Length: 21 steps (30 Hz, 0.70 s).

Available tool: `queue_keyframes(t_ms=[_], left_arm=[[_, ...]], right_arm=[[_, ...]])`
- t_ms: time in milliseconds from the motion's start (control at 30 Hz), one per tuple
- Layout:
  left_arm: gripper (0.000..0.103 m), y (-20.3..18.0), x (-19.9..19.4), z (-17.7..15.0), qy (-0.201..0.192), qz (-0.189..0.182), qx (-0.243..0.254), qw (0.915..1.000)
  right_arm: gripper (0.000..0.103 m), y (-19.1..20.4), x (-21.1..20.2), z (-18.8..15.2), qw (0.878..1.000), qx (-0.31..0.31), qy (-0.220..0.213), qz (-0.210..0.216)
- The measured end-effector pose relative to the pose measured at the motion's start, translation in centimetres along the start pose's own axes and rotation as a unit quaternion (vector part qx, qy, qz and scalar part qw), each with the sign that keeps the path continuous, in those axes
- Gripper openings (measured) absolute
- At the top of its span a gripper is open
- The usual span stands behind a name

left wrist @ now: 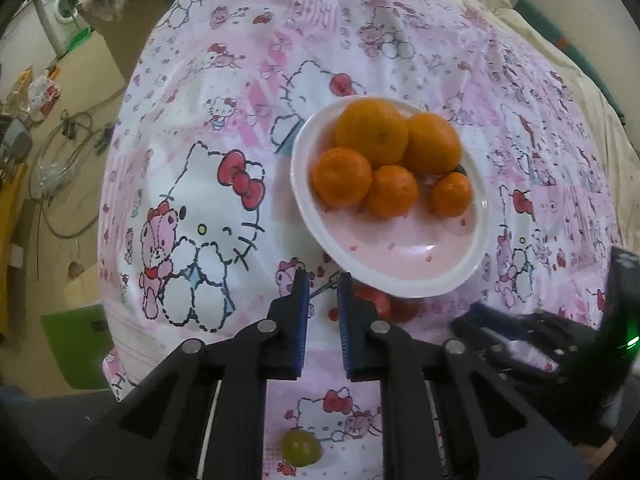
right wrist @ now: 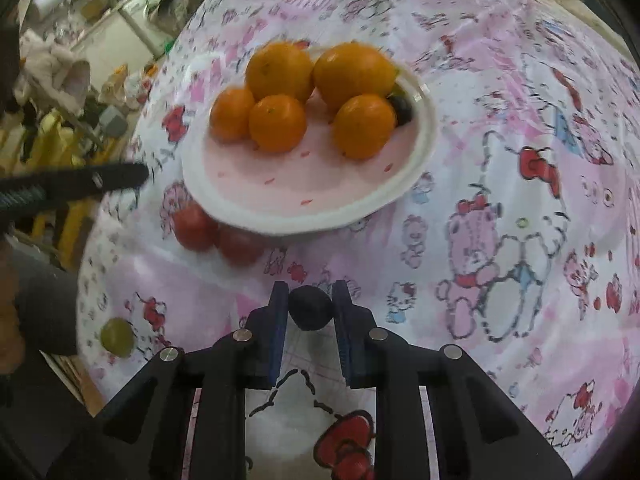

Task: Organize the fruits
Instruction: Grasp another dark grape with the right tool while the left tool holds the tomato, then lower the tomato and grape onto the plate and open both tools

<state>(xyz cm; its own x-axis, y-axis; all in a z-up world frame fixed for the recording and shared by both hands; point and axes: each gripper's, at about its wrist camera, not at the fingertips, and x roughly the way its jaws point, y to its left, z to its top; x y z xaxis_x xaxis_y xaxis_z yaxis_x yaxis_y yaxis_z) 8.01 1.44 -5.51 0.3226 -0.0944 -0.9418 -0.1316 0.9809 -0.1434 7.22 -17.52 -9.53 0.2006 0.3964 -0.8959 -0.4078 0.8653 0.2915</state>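
The right gripper (right wrist: pixel 310 300) is clamping a dark, round, grape-like fruit (right wrist: pixel 310 308) between its blue-padded jaws, holding it just in front of the white plate (right wrist: pixel 416 160). The plate is sitting on a counter covered with a pink cartoon-cat cloth (right wrist: pixel 520 120). Five oranges (right wrist: pixel 280 72) are resting together on the far half of the plate, and a second dark fruit (right wrist: pixel 402 109) is lying beside them at the plate's right rim. Two red tomatoes (right wrist: pixel 196 226) are lying side by side on the cloth, touching the plate's near-left edge. A green grape (right wrist: pixel 116 337) is lying apart, near the cloth's left border.

The left gripper (left wrist: pixel 323 300) is hovering over the cloth with its jaws parted and nothing between them, just short of the plate's near rim (left wrist: pixel 400 286). The green grape (left wrist: pixel 301 448) is showing beneath it.
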Motion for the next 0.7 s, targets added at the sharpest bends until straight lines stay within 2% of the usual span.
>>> queue_keyframes(t_ms=[167,233,300,367,500,567,667,700], left_arm=[[0.012,1.2,-0.5,0.3,-0.007,-0.02,-0.029,0.9993],[0.022,2.0,-0.6,0.5,-0.007,-0.024,-0.046,0.9986],[0.065,2.5,-0.6,0.5,-0.009,-0.016,-0.059,0.9981],[0.076,2.7,-0.3,0.3,-0.009,-0.017,-0.067,0.9975],[0.075,1.0,1.3,-0.5,0.021,-0.028,-0.037,0.9987],[0.074,-0.7,2.4,-0.9,0.038,-0.029,-0.002,0.9989],[0.049,-2.5,4.3,-1.3,0.063,-0.023,0.039,0.997],[0.045,-2.7,4.7,-1.4,0.069,-0.025,0.046,0.9963]], right_arm=[[0.023,-1.9,-2.6,0.6,0.998,0.046,-0.033,0.017],[0.023,-3.0,-3.7,0.9,0.996,0.07,-0.049,0.028],[0.023,-3.8,-4.5,1.2,0.993,0.088,-0.063,0.036],[0.023,-4.3,-4.9,1.5,0.992,0.1,-0.071,0.038],[0.023,-4.7,-4.6,1.7,0.99,0.112,-0.07,0.039],[0.023,-4.7,-4.6,1.6,0.99,0.114,-0.069,0.04],[0.023,-4.9,-4.7,1.4,0.991,0.113,-0.066,0.038],[0.023,-4.9,-4.7,1.4,0.991,0.113,-0.066,0.038]])
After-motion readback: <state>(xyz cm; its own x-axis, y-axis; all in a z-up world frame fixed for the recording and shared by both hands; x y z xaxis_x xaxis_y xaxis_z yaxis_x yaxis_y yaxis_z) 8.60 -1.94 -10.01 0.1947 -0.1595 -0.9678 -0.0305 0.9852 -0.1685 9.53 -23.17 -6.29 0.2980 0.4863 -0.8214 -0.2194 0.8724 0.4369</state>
